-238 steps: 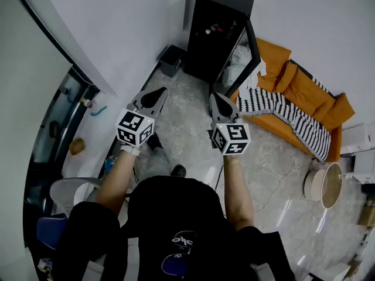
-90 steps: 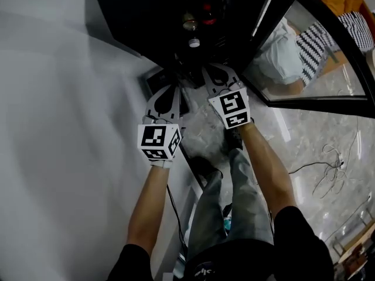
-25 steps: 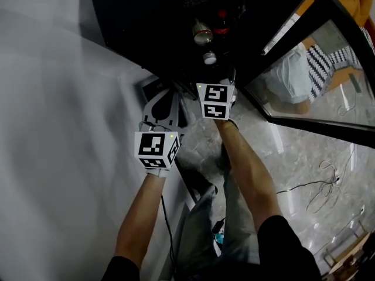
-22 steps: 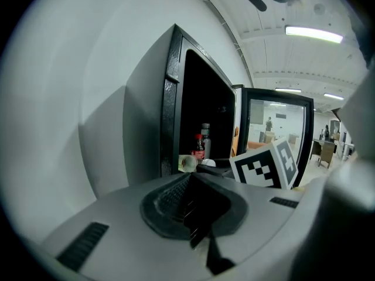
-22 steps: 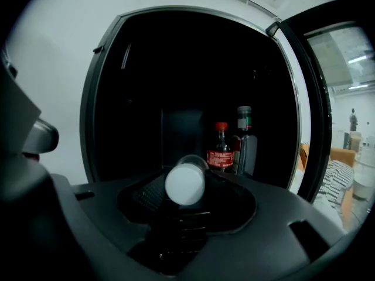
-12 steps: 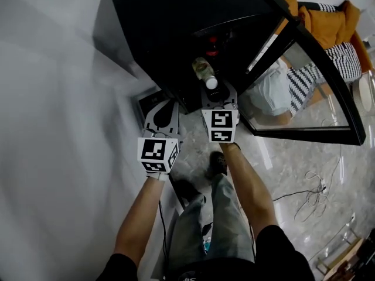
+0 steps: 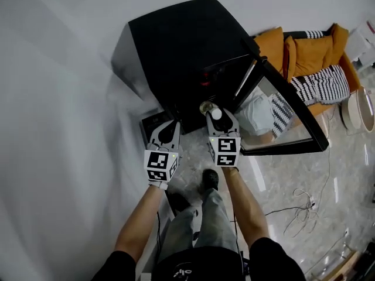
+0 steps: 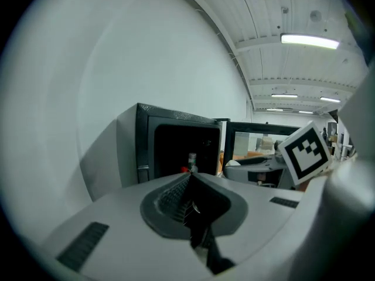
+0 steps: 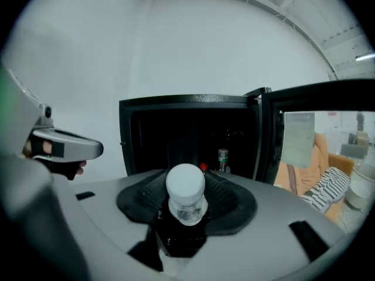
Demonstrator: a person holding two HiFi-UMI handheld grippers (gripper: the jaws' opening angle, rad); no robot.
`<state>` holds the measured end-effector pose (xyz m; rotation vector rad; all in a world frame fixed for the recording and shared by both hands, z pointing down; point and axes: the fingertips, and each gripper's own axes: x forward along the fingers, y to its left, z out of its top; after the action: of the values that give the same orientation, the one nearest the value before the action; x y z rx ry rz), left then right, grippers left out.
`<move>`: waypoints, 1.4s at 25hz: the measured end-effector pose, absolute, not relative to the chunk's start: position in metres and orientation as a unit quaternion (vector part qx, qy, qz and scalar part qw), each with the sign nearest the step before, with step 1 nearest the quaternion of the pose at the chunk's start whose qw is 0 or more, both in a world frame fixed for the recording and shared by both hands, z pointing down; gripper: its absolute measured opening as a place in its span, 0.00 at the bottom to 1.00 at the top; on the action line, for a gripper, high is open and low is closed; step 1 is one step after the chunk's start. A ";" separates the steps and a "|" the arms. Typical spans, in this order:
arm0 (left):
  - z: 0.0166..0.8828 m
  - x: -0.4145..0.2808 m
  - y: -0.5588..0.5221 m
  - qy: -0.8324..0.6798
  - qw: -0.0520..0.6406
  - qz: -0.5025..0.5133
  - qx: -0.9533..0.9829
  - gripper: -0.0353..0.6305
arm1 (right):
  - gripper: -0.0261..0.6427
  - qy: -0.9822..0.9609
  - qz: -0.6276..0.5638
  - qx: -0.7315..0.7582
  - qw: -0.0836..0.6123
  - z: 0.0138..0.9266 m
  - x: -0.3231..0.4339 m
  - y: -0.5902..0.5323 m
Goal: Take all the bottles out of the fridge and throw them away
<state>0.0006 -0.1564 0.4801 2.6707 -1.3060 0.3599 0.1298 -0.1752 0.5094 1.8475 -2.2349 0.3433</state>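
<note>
Shows a plain white wall (image 7: 70,69) across the left and top of the head view. Meets a pale, glossy, stone-look floor (image 7: 281,174) below, with a thin cable (image 7: 304,201) looped over it. Holds an orange sofa (image 7: 310,48) at upper right, draped with a black-and-white striped blanket (image 7: 322,85). Carries long strip lights (image 8: 309,40) on a ribbed white ceiling (image 8: 275,16).

Three views, all toward the fridge (image 7: 187,51)
</note>
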 end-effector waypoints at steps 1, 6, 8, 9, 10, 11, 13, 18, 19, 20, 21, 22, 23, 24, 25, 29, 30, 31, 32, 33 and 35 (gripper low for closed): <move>0.474 0.003 -0.152 -0.434 0.075 0.121 0.890 0.06 | 0.34 -0.763 0.116 0.625 0.115 0.499 0.132 -0.166; 0.430 0.011 -0.140 -0.425 0.083 0.121 0.894 0.06 | 0.34 -0.774 0.123 0.608 0.124 0.449 0.135 -0.128; 0.412 0.014 -0.135 -0.425 0.092 0.112 0.894 0.06 | 0.34 -0.779 0.126 0.601 0.126 0.430 0.133 -0.117; 0.404 0.015 -0.131 -0.425 0.095 0.109 0.893 0.06 | 0.34 -0.782 0.123 0.598 0.127 0.420 0.131 -0.112; 0.396 0.015 -0.127 -0.426 0.097 0.105 0.894 0.06 | 0.34 -0.785 0.120 0.595 0.128 0.410 0.128 -0.107; 0.388 0.015 -0.122 -0.425 0.099 0.102 0.894 0.06 | 0.34 -0.788 0.117 0.591 0.129 0.399 0.126 -0.103; 0.376 0.012 -0.114 -0.426 0.102 0.096 0.894 0.06 | 0.34 -0.795 0.112 0.582 0.128 0.380 0.120 -0.096; 0.362 -0.005 -0.105 -0.440 0.106 0.092 0.887 0.06 | 0.34 -0.812 0.103 0.560 0.128 0.351 0.106 -0.092; 0.361 -0.010 -0.104 -0.444 0.105 0.091 0.885 0.06 | 0.34 -0.815 0.101 0.556 0.128 0.349 0.103 -0.092; 0.359 -0.016 -0.105 -0.449 0.104 0.090 0.883 0.06 | 0.34 -0.818 0.100 0.552 0.129 0.347 0.099 -0.093; 0.358 -0.022 -0.105 -0.455 0.102 0.088 0.880 0.06 | 0.34 -0.822 0.099 0.546 0.129 0.346 0.094 -0.093; 0.356 -0.030 -0.105 -0.461 0.101 0.087 0.877 0.06 | 0.34 -0.825 0.098 0.541 0.129 0.345 0.087 -0.094; 0.355 -0.038 -0.105 -0.467 0.101 0.085 0.874 0.06 | 0.34 -0.829 0.099 0.534 0.130 0.345 0.080 -0.094; 0.354 -0.047 -0.105 -0.474 0.100 0.085 0.871 0.06 | 0.34 -0.834 0.098 0.528 0.130 0.345 0.072 -0.095; 0.353 -0.056 -0.105 -0.481 0.100 0.084 0.867 0.06 | 0.34 -0.838 0.097 0.520 0.131 0.344 0.063 -0.095; 0.351 -0.098 -0.104 -0.515 0.100 0.079 0.847 0.06 | 0.34 -0.861 0.090 0.483 0.132 0.341 0.020 -0.102; 0.351 -0.109 -0.103 -0.525 0.101 0.078 0.841 0.06 | 0.34 -0.867 0.087 0.472 0.132 0.341 0.008 -0.104; 0.351 -0.120 -0.102 -0.536 0.101 0.076 0.835 0.06 | 0.34 -0.874 0.085 0.460 0.133 0.340 -0.005 -0.106; 0.350 -0.131 -0.099 -0.546 0.101 0.075 0.828 0.06 | 0.34 -0.880 0.082 0.448 0.134 0.340 -0.018 -0.106; 0.350 -0.143 -0.097 -0.556 0.101 0.073 0.822 0.06 | 0.34 -0.886 0.080 0.436 0.135 0.340 -0.030 -0.107; 0.349 -0.166 -0.092 -0.576 0.099 0.071 0.808 0.06 | 0.34 -0.897 0.078 0.414 0.134 0.340 -0.056 -0.110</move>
<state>-0.1663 -0.0921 0.3488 2.3916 -1.7032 0.2103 -0.0557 -0.1098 0.3403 1.2010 -2.6006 0.2261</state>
